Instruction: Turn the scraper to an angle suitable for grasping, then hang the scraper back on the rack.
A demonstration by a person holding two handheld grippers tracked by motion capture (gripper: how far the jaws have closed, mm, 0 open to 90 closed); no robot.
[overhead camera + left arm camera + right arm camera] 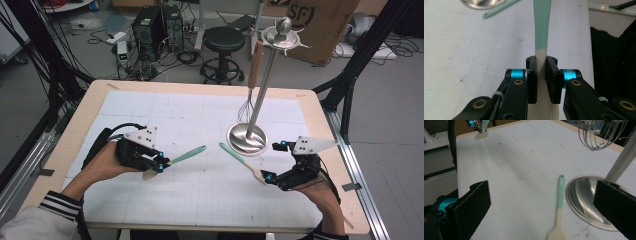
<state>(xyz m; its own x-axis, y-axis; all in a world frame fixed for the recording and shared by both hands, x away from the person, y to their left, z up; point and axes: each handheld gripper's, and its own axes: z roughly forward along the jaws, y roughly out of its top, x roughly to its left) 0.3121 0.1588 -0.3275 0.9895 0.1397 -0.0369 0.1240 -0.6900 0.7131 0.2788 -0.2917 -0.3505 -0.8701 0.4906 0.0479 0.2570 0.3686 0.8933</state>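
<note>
- Two hand-held grippers sit nearest, one in each of the person's hands at the near side of the table (90, 107).
- The left gripper (161, 165) has its jaws clamped on the cream neck of one spatula (186, 154); the mint handle points away toward the stand, and the tool is lifted off the mat.
- In the left gripper view the pads (532, 82) press the cream part from both sides.
- The right gripper (269, 177) has its jaws spread wide, holding nothing.
- A second spatula (241, 161), same mint handle and cream blade, lies flat on the mat between those open jaws, its handle tip just beside the stand's base.
- One steel stand (246, 137) rises from a round dish-shaped base.
- One whisk (251, 82) with a brown handle hangs from the stand's top.
- Two spatulas, one whisk, one stand in all.
</note>
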